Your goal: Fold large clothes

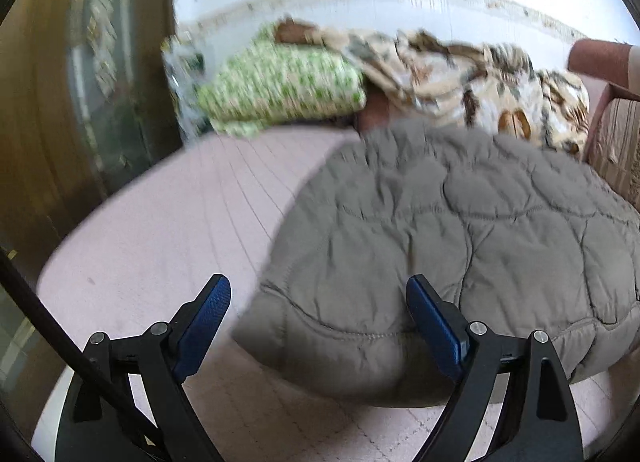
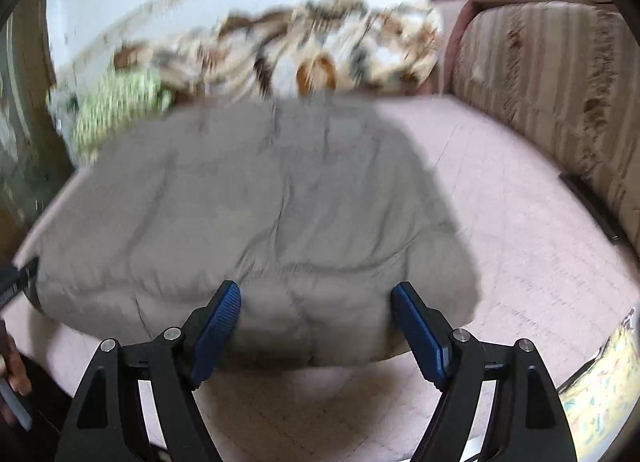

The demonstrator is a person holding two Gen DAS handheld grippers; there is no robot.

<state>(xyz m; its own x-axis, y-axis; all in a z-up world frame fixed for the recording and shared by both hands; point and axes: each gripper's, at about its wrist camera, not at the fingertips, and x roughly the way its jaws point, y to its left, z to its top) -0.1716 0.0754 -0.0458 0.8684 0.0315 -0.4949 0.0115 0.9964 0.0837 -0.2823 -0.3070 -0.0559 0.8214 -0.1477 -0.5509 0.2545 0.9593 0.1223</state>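
Observation:
A grey quilted jacket (image 1: 440, 222) (image 2: 260, 202) lies in a puffy, folded heap on a pink bed sheet (image 1: 180, 222) (image 2: 520, 222). My left gripper (image 1: 319, 282) is open at the jacket's near left corner, its left blue pad over the sheet and its right pad over the fabric. My right gripper (image 2: 317, 288) is open too, standing at the jacket's near edge with fabric showing between the pads. Neither gripper's pads press on the cloth. Both views are blurred.
A green patterned pillow (image 1: 280, 86) (image 2: 116, 110) and a crumpled floral blanket (image 1: 480, 82) (image 2: 320, 50) lie behind the jacket. A striped cushioned panel (image 2: 560, 82) borders the bed on the right, a wooden wardrobe (image 1: 60, 102) stands on the left. A hand (image 2: 12, 378) shows at the lower left.

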